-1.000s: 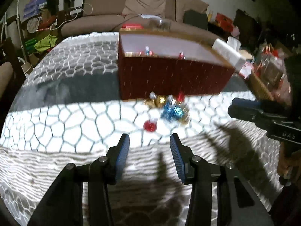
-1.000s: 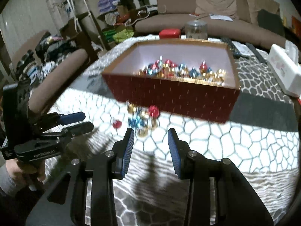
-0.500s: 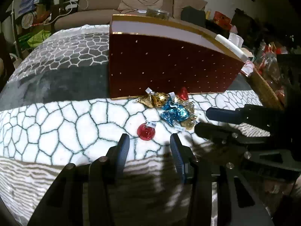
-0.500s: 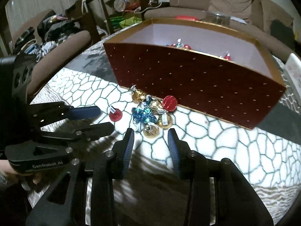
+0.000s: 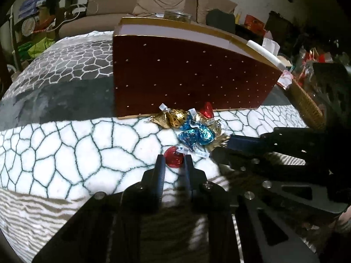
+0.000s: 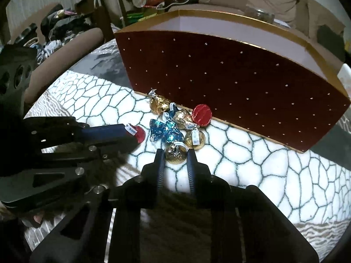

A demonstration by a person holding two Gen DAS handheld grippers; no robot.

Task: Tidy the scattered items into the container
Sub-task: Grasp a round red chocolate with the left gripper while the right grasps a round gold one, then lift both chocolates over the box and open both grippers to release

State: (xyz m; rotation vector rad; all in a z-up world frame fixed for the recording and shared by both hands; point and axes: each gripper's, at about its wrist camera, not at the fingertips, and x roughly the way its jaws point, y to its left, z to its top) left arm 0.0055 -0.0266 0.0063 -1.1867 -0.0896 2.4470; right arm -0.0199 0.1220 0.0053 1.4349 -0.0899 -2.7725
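Observation:
A dark red box [image 5: 193,76] with a gold rim stands on the patterned blanket [image 5: 65,149]. Foil-wrapped candies lie against its front wall: gold ones [image 5: 171,118], blue ones [image 5: 197,134] and a red one [image 5: 207,110]. My left gripper [image 5: 174,163] has its jaws closing, pads pressed on a separate red candy [image 5: 173,156] in front of the pile. My right gripper [image 6: 175,156] has its jaws closing too, pads against the nearest gold candy [image 6: 175,152]. Both candies rest on the blanket. In the right wrist view the left gripper [image 6: 133,137] shows at the left with the red candy [image 6: 140,134].
A wicker basket [image 5: 307,103] and a white box [image 5: 265,52] sit right of the red box. Behind it are a sofa [image 5: 153,6] and a glass jar [image 5: 177,15]. A padded chair arm [image 6: 65,50] lies to the left, with clutter beyond.
Both grippers moved down and forward to the candy pile. Their jaws went from apart to closed, the left on the lone red candy, the right on a gold one.

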